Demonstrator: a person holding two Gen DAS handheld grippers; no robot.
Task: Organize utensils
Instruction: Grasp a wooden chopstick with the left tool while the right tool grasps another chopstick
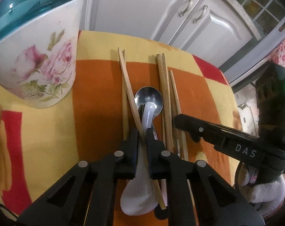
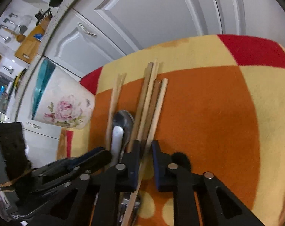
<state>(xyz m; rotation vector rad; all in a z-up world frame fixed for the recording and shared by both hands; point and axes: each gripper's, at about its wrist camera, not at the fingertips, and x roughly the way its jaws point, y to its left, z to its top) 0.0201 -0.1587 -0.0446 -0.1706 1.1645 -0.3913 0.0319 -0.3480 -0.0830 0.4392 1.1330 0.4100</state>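
Several wooden chopsticks [image 1: 164, 86] lie side by side on an orange, yellow and red cloth [image 1: 97, 94], with a metal spoon [image 1: 150, 96] among them. A white plastic spoon [image 1: 140, 194] rests its handle on the metal spoon's bowl. My left gripper [image 1: 142, 137] is shut on the white spoon's handle, and a crossing chopstick [image 1: 127, 86] is caught between the same jaws. In the right wrist view my right gripper [image 2: 146, 146] is shut on a pale chopstick [image 2: 157, 109] at the right of the bundle. The left gripper [image 2: 102, 154] shows beside it.
A white flowered container [image 1: 38, 62] with a teal lid stands on the cloth's left side. White cabinet doors [image 1: 134, 9] rise behind the far edge. A white-gloved hand [image 1: 265, 194] holds the right gripper [image 1: 178, 121]. Bare cloth [image 2: 217, 113] spreads right of the chopsticks.
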